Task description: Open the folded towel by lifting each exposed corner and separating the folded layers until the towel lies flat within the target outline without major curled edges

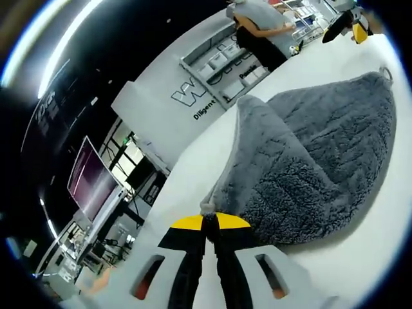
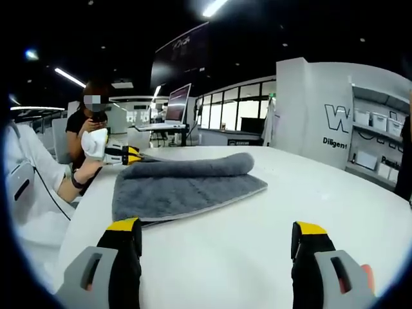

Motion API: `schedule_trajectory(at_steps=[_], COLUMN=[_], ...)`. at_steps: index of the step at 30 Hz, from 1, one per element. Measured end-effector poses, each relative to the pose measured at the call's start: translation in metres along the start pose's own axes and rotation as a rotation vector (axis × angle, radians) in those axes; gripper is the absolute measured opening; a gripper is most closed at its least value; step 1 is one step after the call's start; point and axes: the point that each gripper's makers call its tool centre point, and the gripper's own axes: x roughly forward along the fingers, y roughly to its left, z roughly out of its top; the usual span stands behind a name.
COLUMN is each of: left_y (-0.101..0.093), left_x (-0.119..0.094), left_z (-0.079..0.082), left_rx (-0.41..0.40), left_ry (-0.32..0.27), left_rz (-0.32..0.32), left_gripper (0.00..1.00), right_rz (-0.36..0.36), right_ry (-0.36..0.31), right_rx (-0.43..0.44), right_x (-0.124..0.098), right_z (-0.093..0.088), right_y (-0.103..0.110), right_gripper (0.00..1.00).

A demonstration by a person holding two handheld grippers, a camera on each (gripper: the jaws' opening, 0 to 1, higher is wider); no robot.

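The grey fluffy towel (image 1: 322, 161) lies on the white table (image 1: 193, 174), and one layer is lifted into a raised fold. My left gripper (image 1: 208, 215) is shut on a corner of that layer, right between its yellow-tipped jaws. In the right gripper view the towel (image 2: 187, 183) sits ahead on the table (image 2: 225, 244), its far edge rolled up. My right gripper (image 2: 215, 228) is open over bare table, short of the towel's near edge, with nothing between its jaws. The left gripper (image 2: 119, 153), held in a hand, sits at the towel's left corner. The right gripper (image 1: 344, 26) appears beyond the towel.
A person (image 2: 90, 122) holding the left gripper sits at the table's left side. White shelving with bins (image 1: 225, 61) and a lettered wall stand behind the table, with another person (image 1: 257, 32) there. Monitors (image 1: 90, 180) and desks lie further off.
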Motion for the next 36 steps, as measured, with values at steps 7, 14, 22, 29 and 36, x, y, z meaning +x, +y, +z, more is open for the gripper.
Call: schedule_trajectory(at_steps=[7, 14, 22, 29, 36], left_y=[-0.002, -0.007, -0.003, 0.007, 0.012], left_x=[-0.001, -0.005, -0.005, -0.017, -0.024], left_z=[-0.005, -0.006, -0.008, -0.001, 0.018], left_rx=[-0.058, -0.055, -0.109, -0.178, -0.282], left_ry=[0.007, 0.001, -0.015, -0.063, -0.141], left_rz=[-0.003, -0.021, -0.060, -0.067, -0.162], left_gripper=[0.04, 0.04, 0.08, 0.18, 0.25], right_rz=[0.001, -0.003, -0.004, -0.003, -0.003], right_ry=[-0.010, -0.012, -0.010, -0.019, -0.017], right_rx=[0.013, 0.023, 0.025, 0.034, 0.040], right_x=[-0.002, -0.002, -0.002, -0.003, -0.002], right_z=[0.002, 0.000, 0.000, 0.001, 0.001], right_y=[-0.007, -0.004, -0.004, -0.005, -0.008], right_gripper=[0.99, 0.99, 0.99, 0.99, 0.99])
